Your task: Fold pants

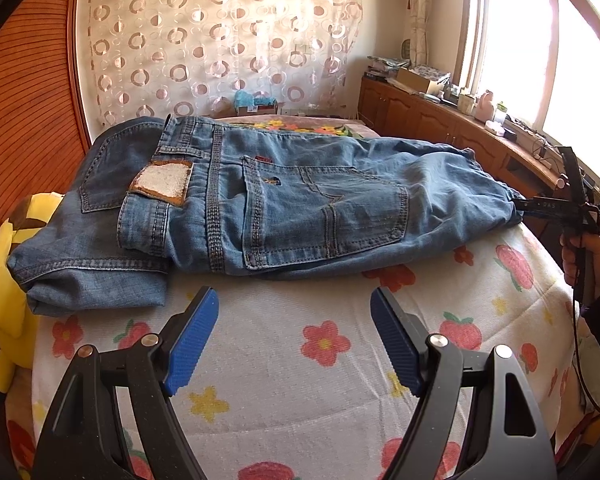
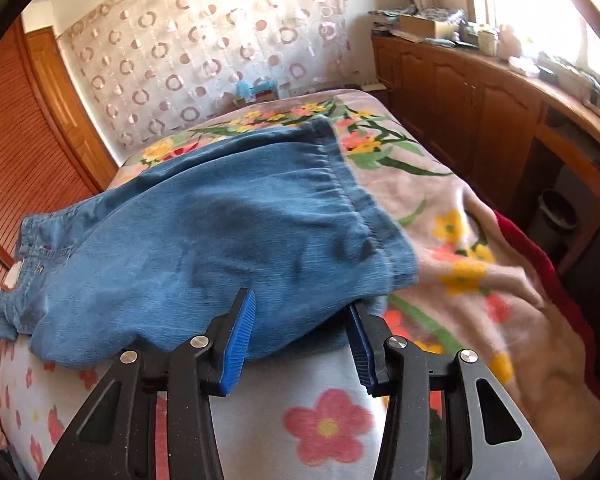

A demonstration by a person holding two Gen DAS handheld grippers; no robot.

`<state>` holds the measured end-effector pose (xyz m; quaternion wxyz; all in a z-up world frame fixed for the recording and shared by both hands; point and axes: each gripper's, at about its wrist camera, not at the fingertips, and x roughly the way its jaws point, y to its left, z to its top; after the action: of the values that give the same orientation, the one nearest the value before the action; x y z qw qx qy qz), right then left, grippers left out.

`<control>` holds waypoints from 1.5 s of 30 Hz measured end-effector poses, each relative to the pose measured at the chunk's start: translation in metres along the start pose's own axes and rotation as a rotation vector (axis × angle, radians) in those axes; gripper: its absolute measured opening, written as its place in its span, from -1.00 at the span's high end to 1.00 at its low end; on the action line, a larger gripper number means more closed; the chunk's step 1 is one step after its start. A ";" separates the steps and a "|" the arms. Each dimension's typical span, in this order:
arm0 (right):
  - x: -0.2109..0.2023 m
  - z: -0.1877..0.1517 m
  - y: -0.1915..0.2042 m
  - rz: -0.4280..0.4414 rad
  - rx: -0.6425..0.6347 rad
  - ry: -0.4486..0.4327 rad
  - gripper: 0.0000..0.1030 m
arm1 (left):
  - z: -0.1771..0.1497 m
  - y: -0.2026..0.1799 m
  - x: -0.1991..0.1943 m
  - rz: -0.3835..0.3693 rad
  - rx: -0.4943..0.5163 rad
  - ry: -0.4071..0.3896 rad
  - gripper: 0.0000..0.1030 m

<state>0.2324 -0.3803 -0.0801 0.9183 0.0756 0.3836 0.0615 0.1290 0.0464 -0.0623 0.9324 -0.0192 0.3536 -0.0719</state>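
Observation:
Blue jeans (image 1: 260, 200) lie folded across the flowered bed, waistband and back pocket facing up, a folded leg end at the left. My left gripper (image 1: 294, 300) is open and empty, just in front of the jeans' near edge. My right gripper (image 2: 302, 304) is open at the jeans' right end (image 2: 220, 240), with the denim edge between its blue pads (image 2: 240, 336), not clamped. It also shows in the left wrist view (image 1: 540, 206) at the jeans' right end.
A yellow plush toy (image 1: 4, 280) lies at the bed's left edge. A wooden cabinet (image 2: 480, 92) with clutter runs along the window on the right. A bin (image 2: 556, 216) stands beside the bed. A patterned curtain hangs behind.

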 end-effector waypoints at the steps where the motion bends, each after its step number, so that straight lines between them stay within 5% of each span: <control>1: 0.002 -0.001 -0.004 -0.006 0.014 0.007 0.09 | 0.000 0.001 0.000 -0.002 -0.004 0.000 -0.54; 8: 0.023 0.001 -0.021 0.042 0.149 0.080 -0.18 | -0.003 0.000 0.002 -0.007 0.000 0.006 -0.54; 13: 0.031 0.000 -0.029 0.099 0.225 0.111 -0.19 | -0.004 0.001 0.004 -0.003 -0.005 0.011 -0.54; 23: 0.004 0.010 -0.033 0.089 0.174 0.027 0.73 | -0.005 0.003 0.005 0.003 -0.008 0.013 -0.54; 30: -0.013 0.006 -0.009 0.069 0.056 -0.075 0.79 | -0.004 0.016 0.006 0.029 -0.022 0.011 -0.54; 45: 0.014 -0.016 0.015 -0.047 -0.039 -0.031 0.80 | 0.029 0.100 0.019 0.146 -0.110 0.007 -0.41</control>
<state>0.2293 -0.3613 -0.0980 0.9267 0.0493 0.3697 0.0463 0.1741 0.1417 -0.0622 0.9315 -0.0446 0.3606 0.0157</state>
